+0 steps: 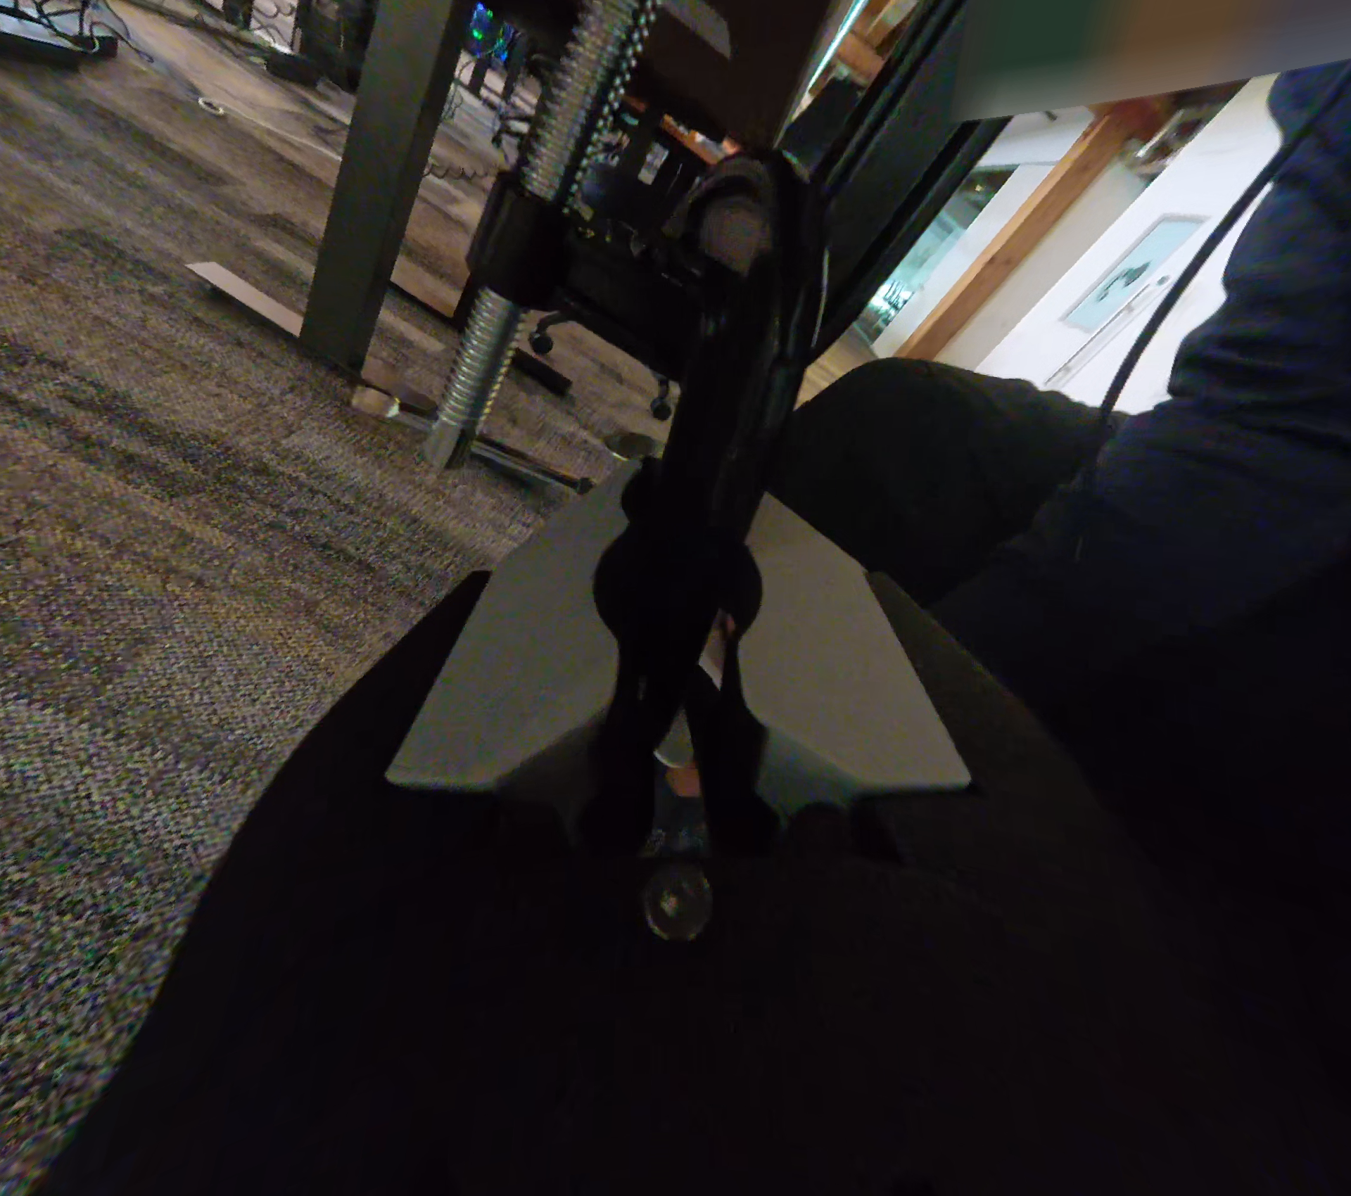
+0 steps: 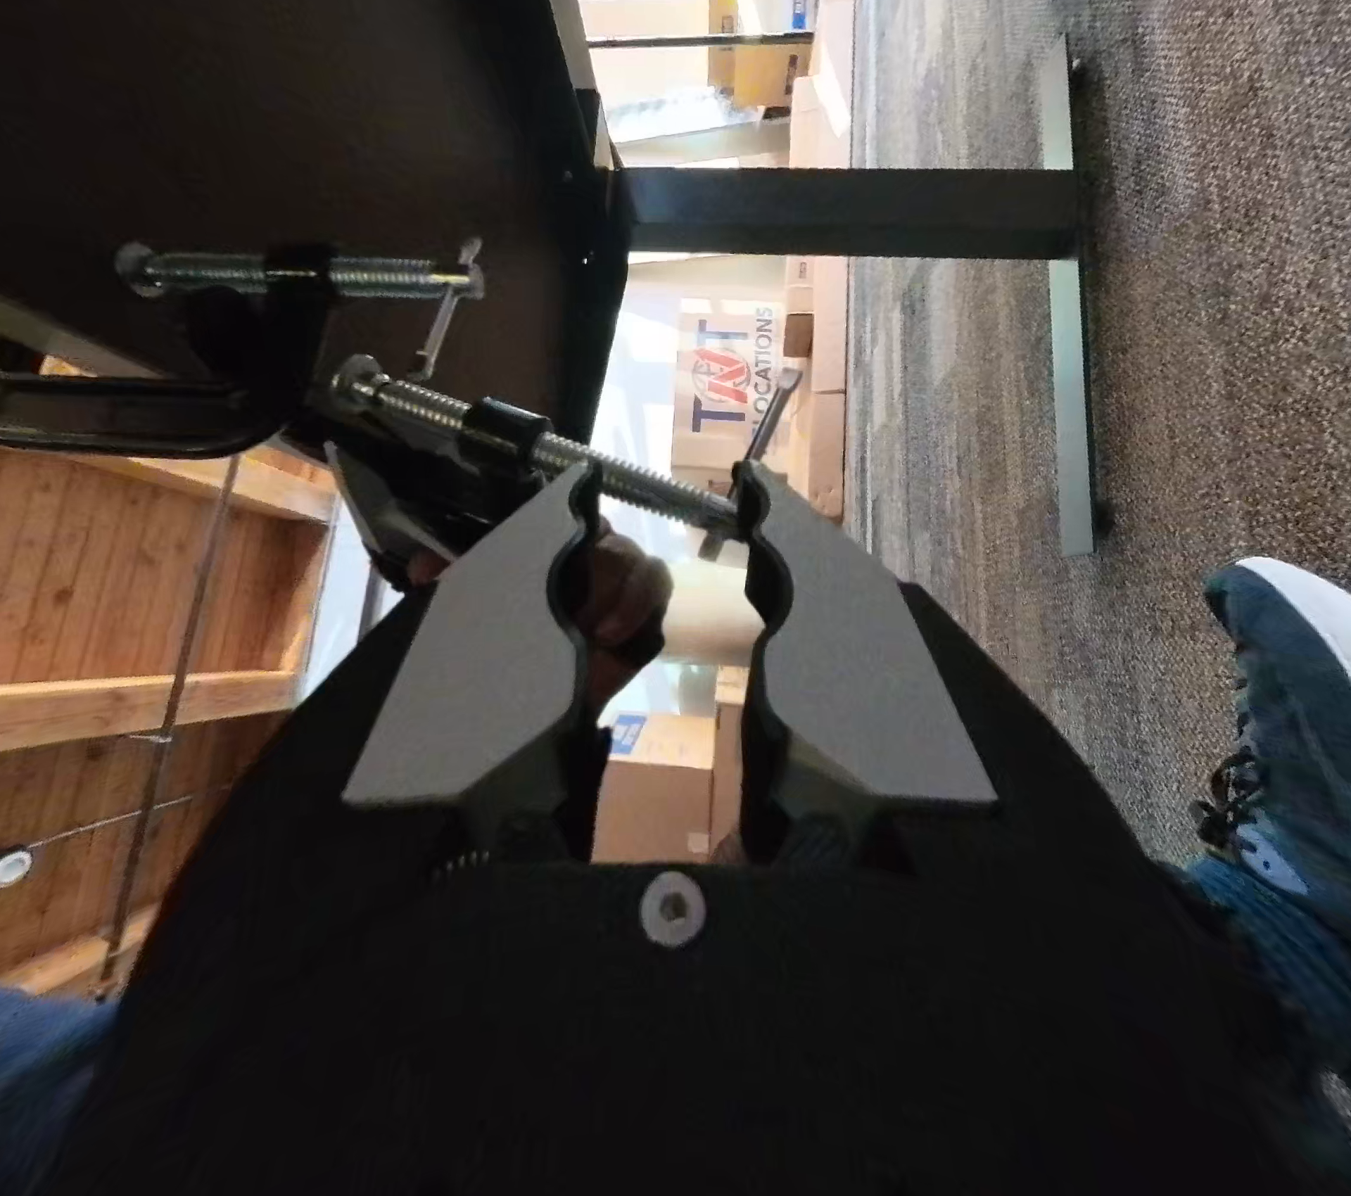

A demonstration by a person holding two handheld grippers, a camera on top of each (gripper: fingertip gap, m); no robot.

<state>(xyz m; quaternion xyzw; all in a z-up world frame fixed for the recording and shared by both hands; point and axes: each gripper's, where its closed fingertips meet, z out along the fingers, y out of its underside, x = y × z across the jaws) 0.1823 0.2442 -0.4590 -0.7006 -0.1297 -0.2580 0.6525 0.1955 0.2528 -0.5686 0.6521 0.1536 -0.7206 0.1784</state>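
**Position of the work.** The near C-clamp (image 1: 731,313) is fixed on the edge of the bench (image 2: 256,64), and you view it from below the bench top. Its threaded screw (image 2: 431,401) runs from the pad under the bench outward and down toward the carpet (image 2: 1170,357). A sliding handle bar (image 2: 764,430) crosses the screw at its outer end.

**Right gripper (image 2: 665,488).** The jaws stand part open. Their tips sit one on each side of the screw, just short of the handle bar. The screw's long axis lies across the gap, not along the fingers. Whether the tips touch the thread cannot be told.

**Left gripper (image 1: 687,547).** The jaws are closed narrow on the clamp's black frame, which runs straight up from between them. The right gripper is the nearer to the screw's handle end.

**Surroundings.** A second C-clamp (image 2: 292,276) sits farther along the bench edge, clear of both grippers. A bench leg (image 2: 841,211) and a blue shoe (image 2: 1287,759) are well apart from the work.

**Markings.** No marking is legible on either clamp. The cardboard boxes (image 2: 731,386) behind carry printed lettering and a logo; it is not reproduced here.
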